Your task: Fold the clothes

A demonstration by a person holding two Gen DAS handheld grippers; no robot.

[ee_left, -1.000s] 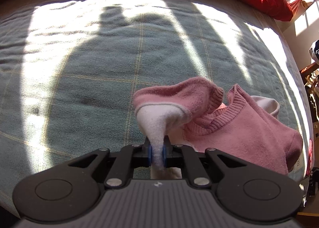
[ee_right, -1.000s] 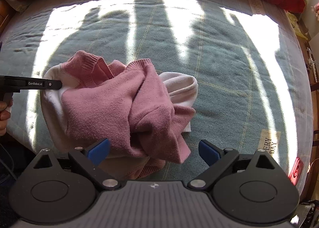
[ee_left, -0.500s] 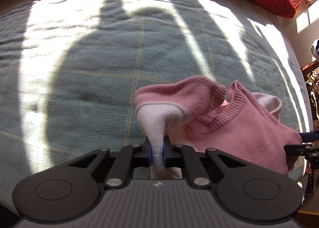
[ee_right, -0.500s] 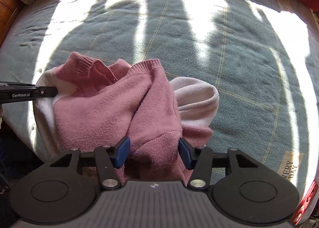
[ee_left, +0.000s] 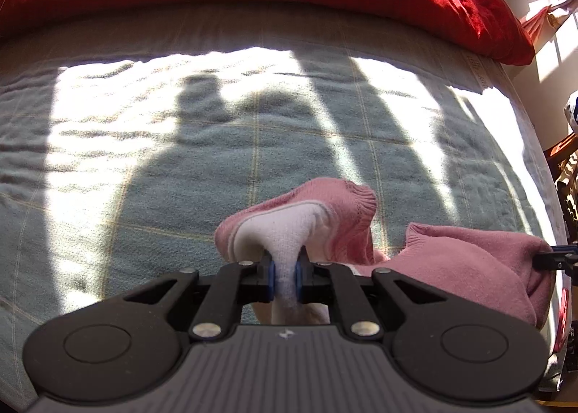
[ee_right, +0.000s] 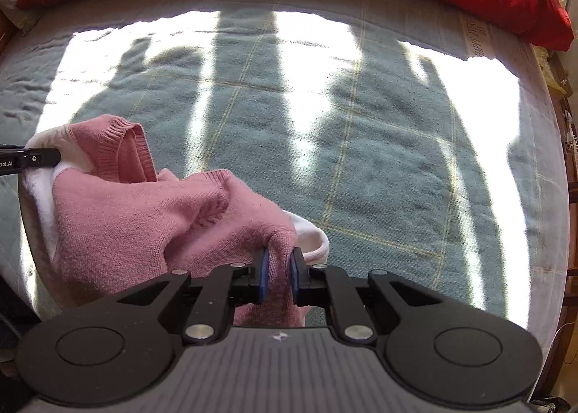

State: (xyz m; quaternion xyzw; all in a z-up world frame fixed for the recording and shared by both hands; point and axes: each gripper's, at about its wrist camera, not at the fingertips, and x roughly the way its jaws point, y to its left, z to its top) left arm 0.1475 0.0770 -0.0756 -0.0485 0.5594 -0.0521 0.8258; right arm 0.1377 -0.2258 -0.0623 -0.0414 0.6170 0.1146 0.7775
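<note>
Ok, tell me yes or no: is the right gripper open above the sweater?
No. The right gripper is shut, its blue pads pinching a fold of the pink sweater.

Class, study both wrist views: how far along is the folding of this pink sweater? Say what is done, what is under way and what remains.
Done: both grips are made. The left gripper is shut on a pale part of the pink sweater; the right gripper is shut on a pink part. Under way: the sweater hangs bunched between them over the green blanket. Left: spreading it flat and every fold.
</note>
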